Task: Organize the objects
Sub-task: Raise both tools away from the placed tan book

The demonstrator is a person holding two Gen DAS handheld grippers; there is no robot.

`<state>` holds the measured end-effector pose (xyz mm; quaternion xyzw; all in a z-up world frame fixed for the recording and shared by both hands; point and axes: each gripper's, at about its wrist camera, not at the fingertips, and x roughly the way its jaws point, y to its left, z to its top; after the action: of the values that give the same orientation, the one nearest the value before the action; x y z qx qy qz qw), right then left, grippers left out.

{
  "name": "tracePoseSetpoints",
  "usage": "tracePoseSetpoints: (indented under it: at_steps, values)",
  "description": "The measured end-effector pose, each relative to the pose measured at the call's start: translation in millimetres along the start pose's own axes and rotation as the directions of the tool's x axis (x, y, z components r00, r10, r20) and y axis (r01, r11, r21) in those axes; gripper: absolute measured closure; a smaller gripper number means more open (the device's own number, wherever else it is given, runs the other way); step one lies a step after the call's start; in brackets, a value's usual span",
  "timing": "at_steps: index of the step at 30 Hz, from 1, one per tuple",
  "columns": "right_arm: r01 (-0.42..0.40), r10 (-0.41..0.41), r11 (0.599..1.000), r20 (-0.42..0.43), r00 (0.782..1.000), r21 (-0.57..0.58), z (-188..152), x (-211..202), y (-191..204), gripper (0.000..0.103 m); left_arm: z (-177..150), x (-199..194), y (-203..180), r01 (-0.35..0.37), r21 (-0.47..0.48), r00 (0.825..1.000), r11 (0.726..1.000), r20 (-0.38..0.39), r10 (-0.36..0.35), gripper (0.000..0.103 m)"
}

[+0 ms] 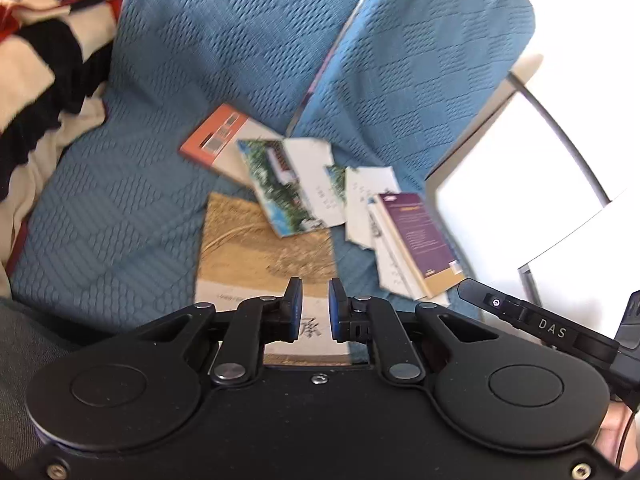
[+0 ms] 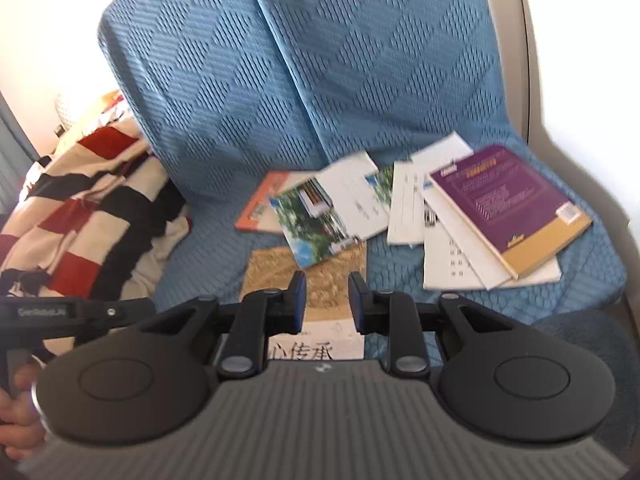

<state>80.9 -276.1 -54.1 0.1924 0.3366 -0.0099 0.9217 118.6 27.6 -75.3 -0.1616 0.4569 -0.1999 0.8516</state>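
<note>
Nothing's held by either one: the left hand-held gripper is kept at a narrow gap, the right hand-held gripper slightly wider. The books are scattered just ahead, below both, on the blue sofa.

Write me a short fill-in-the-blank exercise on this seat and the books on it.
1. The purple book lies on top of ____ papers.
2. The seat cover is ____ in colour.
3. The striped blanket is red, black and ____.
4. The photo booklet partly covers the ____ book.

Missing words: white; blue; cream; orange
</note>
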Motion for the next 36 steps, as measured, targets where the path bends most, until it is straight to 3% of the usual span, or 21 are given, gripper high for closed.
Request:
tracePoseSetpoints:
  at_steps: [13,28,36]
  values:
    - [-0.004,0.013,0.994,0.087,0.996,-0.105,-4.8,-50.3,31.1,0.076,-9.0,-39.2,-46.6,-0.018,0.087,0.995,0.996,0.100,0.009,0.092]
    - [0.007,0.005,0.990,0.086,0.996,-0.140,-18.3,-57.3,32.2,0.076,-26.8,-39.2,-53.7,-0.067,0.083,0.994,0.994,0.095,0.059,0.092]
    - [0.011,0.002,0.989,0.090,0.996,-0.145,-16.2,-58.7,24.5,0.076,-25.0,-33.6,-66.1,-0.057,0.086,0.994,0.995,0.097,0.049,0.092]
